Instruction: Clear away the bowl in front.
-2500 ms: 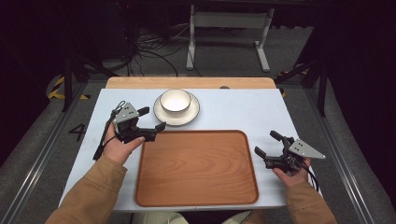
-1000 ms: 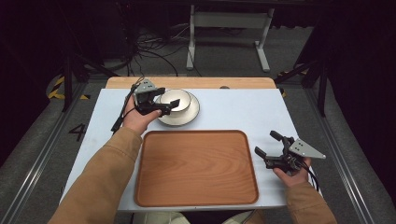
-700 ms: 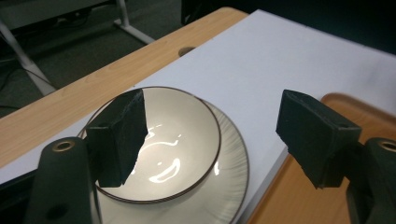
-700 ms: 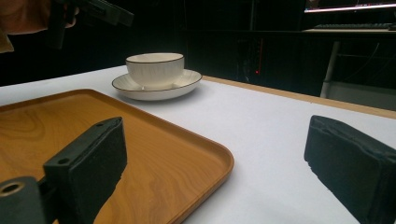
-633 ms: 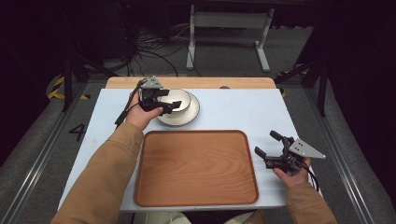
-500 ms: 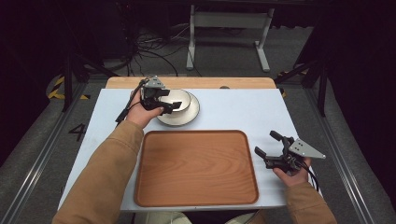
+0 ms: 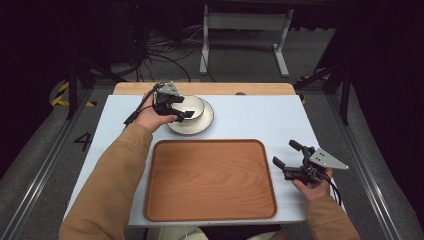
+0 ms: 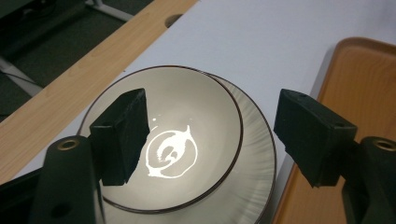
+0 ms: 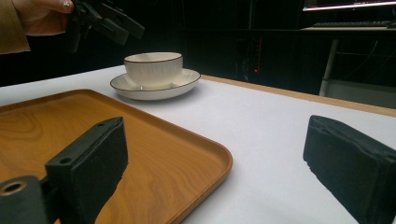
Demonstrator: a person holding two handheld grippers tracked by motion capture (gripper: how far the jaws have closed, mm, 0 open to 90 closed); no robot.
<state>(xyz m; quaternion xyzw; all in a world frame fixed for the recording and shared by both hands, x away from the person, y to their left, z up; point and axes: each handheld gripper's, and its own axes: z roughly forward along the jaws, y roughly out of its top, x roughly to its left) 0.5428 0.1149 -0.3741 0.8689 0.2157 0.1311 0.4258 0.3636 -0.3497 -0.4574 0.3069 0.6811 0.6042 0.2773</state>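
Note:
A cream bowl (image 7: 196,103) with a dark rim sits on a matching plate (image 7: 202,125) at the back of the white table. My left gripper (image 7: 181,106) hovers open just above the bowl's left side. In the left gripper view the gripper (image 8: 215,122) looks down into the bowl (image 8: 187,140), one jaw over its inside, the other out over the plate (image 8: 254,186). A wooden tray (image 7: 210,180) lies in front. My right gripper (image 7: 284,153) rests open and holds nothing to the right of the tray. The right gripper (image 9: 219,158) faces the bowl (image 9: 154,67).
A wooden strip (image 7: 225,88) edges the table's far side. Bare white tabletop (image 7: 260,117) lies to the right of the plate. The tray's corner (image 9: 219,161) sits close to my right gripper's left jaw. Beyond the table are cables and a metal stand (image 7: 245,30).
My left gripper has moved from beside the tray's left corner forward and right to above the bowl, still open. The right gripper has stayed put.

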